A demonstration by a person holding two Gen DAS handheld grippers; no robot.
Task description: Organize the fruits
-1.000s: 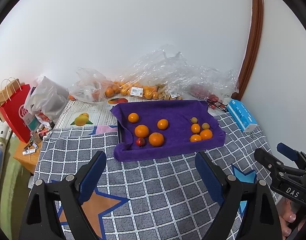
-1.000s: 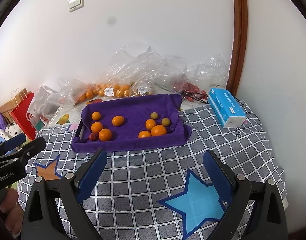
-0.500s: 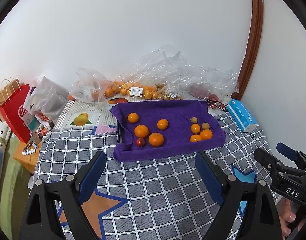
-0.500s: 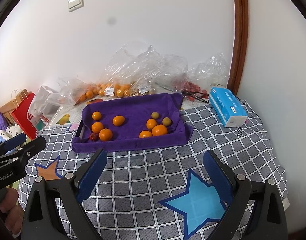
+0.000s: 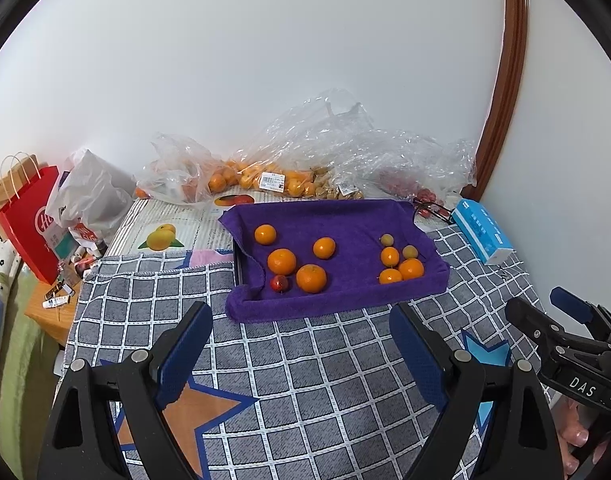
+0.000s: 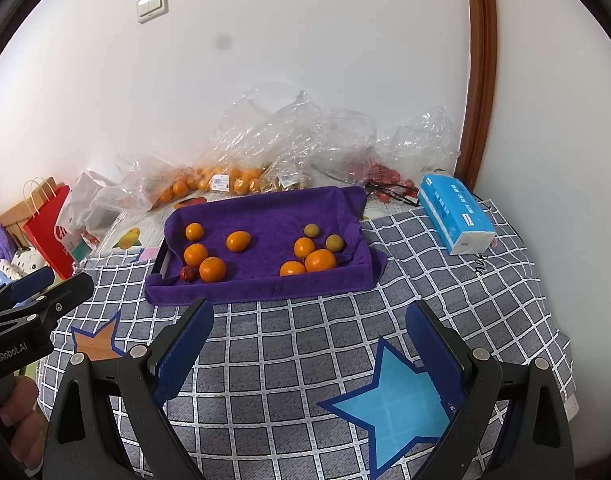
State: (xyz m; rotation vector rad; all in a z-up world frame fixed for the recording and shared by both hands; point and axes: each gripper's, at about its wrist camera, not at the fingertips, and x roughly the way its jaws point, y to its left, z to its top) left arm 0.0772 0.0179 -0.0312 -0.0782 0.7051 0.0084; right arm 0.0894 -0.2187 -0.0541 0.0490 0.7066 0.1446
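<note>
Both claws (image 5: 301,332) (image 6: 309,328) gape, fruits (image 5: 311,278) lying well ahead.

Ahead of both wide-spread grippers, the left gripper (image 5: 301,338) and right gripper (image 6: 309,334), bare checkered cloth (image 6: 305,344) runs unobstructed to the purple tray (image 6: 261,284). Beyond the tray, plastic bags (image 6: 297,140) crowd the wall; a blue tissue pack (image 6: 455,216) sits far right.

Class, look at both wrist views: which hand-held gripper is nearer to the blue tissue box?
Right. The blue tissue box lies at the blanket's right edge, ahead and right of the right hand-held gripper. The left hand-held gripper sits further left, beyond it.
</note>
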